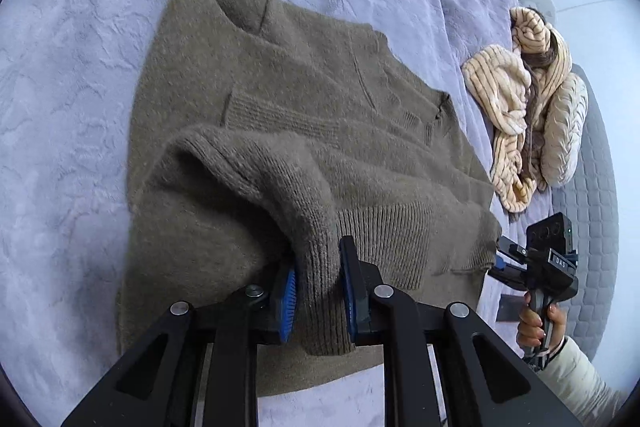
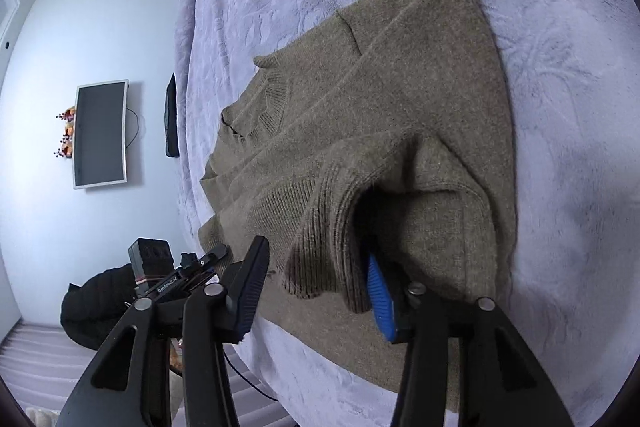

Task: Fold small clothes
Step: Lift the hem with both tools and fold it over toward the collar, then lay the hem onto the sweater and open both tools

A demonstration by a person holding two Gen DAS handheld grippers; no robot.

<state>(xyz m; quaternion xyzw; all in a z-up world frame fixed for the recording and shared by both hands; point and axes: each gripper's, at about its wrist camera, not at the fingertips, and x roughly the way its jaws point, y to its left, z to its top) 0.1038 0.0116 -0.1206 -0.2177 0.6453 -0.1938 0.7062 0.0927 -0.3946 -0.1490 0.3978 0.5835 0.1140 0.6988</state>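
Sweater (image 1: 280,99) hem fold landing on bed (image 1: 72,107); left tongs (image 1: 316,291) clamped on hem, right tongs (image 2: 316,291) parted, hem between. Next: release, withdraw.

1. Left hand-held gripper (image 1: 316,291): black linked arms, silver round rivets, blue ribbed pads.
2. Right hand-held gripper (image 2: 316,291): same black build, silver rivets, blue pads.
3. Hand (image 1: 538,323) wears a cream quilted sleeve (image 1: 580,383).
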